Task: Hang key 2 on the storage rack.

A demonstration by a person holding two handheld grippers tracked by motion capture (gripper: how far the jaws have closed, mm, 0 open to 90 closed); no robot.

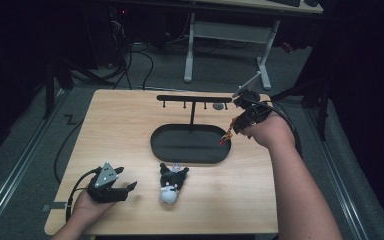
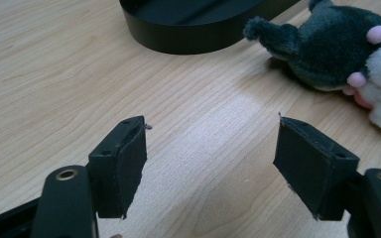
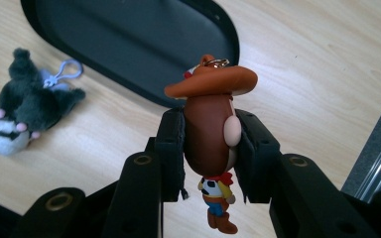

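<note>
My right gripper (image 3: 208, 136) is shut on a cowboy figure keychain (image 3: 211, 129) with a brown hat, held by its head above the right end of the black oval tray (image 1: 190, 150); in the high view this gripper (image 1: 236, 125) sits by the tray's right rim. A grey and white plush keychain (image 1: 171, 184) lies on the table in front of the tray. My left gripper (image 1: 125, 189) rests low on the table left of the plush, open, nothing between its pads (image 2: 126, 158). The plush (image 2: 327, 47) lies ahead to its right.
A black T-shaped hanger stand (image 1: 192, 100) with small hooks rises from the tray's back. The wooden table (image 1: 120, 125) has bare room on its left half. Beyond the table are a white desk frame (image 1: 230, 35) and cables on the floor.
</note>
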